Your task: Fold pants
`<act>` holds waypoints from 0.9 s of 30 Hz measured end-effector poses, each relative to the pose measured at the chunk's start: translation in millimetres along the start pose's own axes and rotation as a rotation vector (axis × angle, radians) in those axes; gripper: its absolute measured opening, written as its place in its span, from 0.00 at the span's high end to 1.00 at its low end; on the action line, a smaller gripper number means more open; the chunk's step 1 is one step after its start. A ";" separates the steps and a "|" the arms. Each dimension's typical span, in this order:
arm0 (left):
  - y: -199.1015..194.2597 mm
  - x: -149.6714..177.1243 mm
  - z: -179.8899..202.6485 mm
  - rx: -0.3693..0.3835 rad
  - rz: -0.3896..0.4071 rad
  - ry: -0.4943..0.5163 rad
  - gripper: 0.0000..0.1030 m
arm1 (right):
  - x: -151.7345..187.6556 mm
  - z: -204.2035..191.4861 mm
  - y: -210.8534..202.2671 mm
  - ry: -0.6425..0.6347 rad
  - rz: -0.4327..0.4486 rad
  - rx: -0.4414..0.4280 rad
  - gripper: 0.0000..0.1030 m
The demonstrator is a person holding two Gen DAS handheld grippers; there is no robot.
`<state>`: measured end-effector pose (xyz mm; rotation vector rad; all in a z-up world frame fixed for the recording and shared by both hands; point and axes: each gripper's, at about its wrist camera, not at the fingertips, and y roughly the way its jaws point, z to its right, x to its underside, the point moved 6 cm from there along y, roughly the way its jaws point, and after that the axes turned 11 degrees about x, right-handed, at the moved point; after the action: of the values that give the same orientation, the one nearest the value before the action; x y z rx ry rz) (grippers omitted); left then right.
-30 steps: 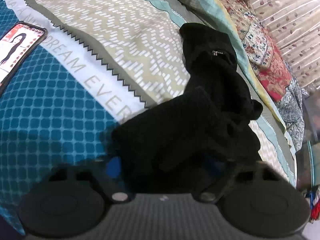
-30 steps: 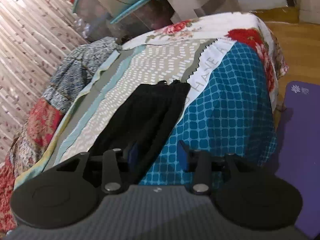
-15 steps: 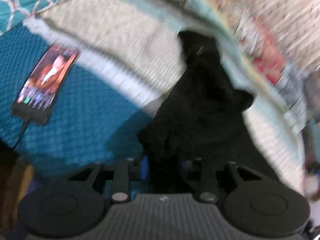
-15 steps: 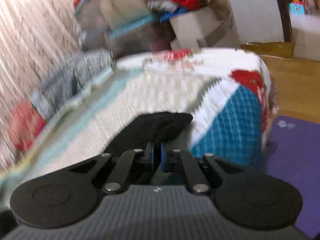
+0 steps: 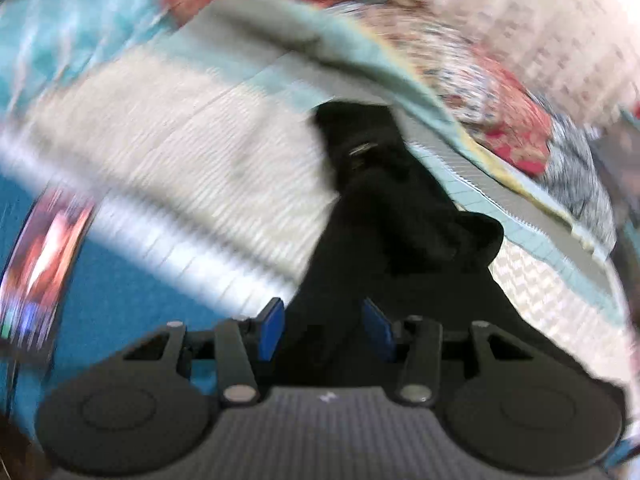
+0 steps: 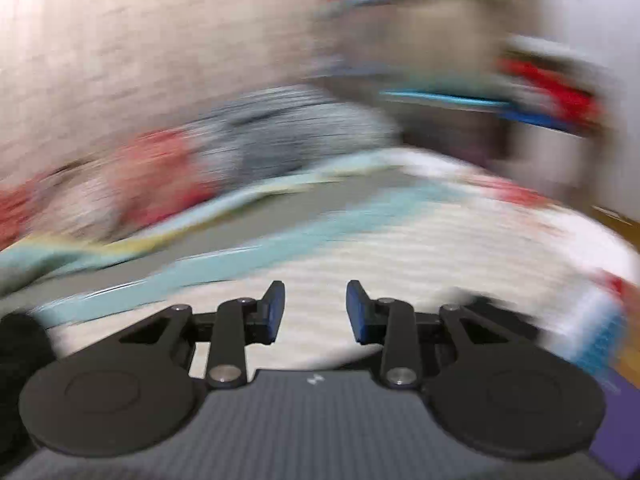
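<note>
Black pants [image 5: 384,216] on the bedspread [image 5: 192,152], between the parted left gripper [image 5: 323,326] fingers.
Right gripper [image 6: 315,306], spread apart and empty, hovers over the bedspread.

A bed is filling most of both views, its patterned bedspread [image 5: 168,152] showing cream, teal and blue bands, blurred by motion. A floral quilt [image 5: 492,92] is bunching along the upper right of the left view. A pale patterned curtain [image 6: 132,48] is hanging at the upper left of the right view, with blurred clutter [image 6: 532,92] piling at the upper right.
</note>
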<state>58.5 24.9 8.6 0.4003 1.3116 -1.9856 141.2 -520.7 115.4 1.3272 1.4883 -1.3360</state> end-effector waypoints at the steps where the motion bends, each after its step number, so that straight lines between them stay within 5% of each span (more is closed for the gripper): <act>1: 13.2 -6.9 13.0 -0.009 0.012 0.065 0.57 | -4.7 -37.1 6.8 -0.058 -0.014 -0.085 0.64; 6: 55.0 -19.1 76.1 -0.158 0.186 0.533 0.40 | -10.2 -212.4 28.4 -0.423 -0.086 -0.422 0.61; 8: 75.4 -11.8 94.6 -0.189 0.190 0.726 0.39 | -12.2 -274.3 33.6 -0.565 -0.087 -0.534 0.52; 11: 99.5 2.3 102.4 -0.205 0.154 0.874 0.38 | -1.3 -361.3 37.8 -0.855 -0.063 -0.701 0.42; 13: 111.9 7.4 100.3 -0.211 0.129 0.900 0.39 | 20.0 -405.3 40.8 -1.103 0.004 -0.749 0.38; 14: 116.1 9.0 96.9 -0.205 0.117 0.886 0.47 | 31.2 -422.3 44.2 -1.191 0.016 -0.758 0.38; 17: 116.1 12.8 87.5 -0.154 0.095 0.806 0.67 | 63.2 -460.4 58.4 -1.362 -0.003 -0.761 0.38; 20: 115.6 13.2 78.6 -0.129 0.109 0.753 0.73 | 99.1 -492.4 70.9 -1.508 0.042 -0.748 0.40; 22: 113.9 15.8 76.7 -0.121 0.117 0.735 0.74 | 113.5 -503.8 85.3 -1.515 0.018 -0.713 0.55; 23: 112.6 17.1 75.4 -0.121 0.120 0.732 0.74 | 115.8 -508.9 91.8 -1.509 0.015 -0.682 0.86; 27: 104.7 13.7 74.9 -0.100 0.133 0.704 0.76 | 57.1 -503.4 96.9 -1.269 0.088 -0.620 0.88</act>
<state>132.0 -71.4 -37.1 1.1784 1.7330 -1.7118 282.1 -25.1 139.3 0.0212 0.7672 -1.1141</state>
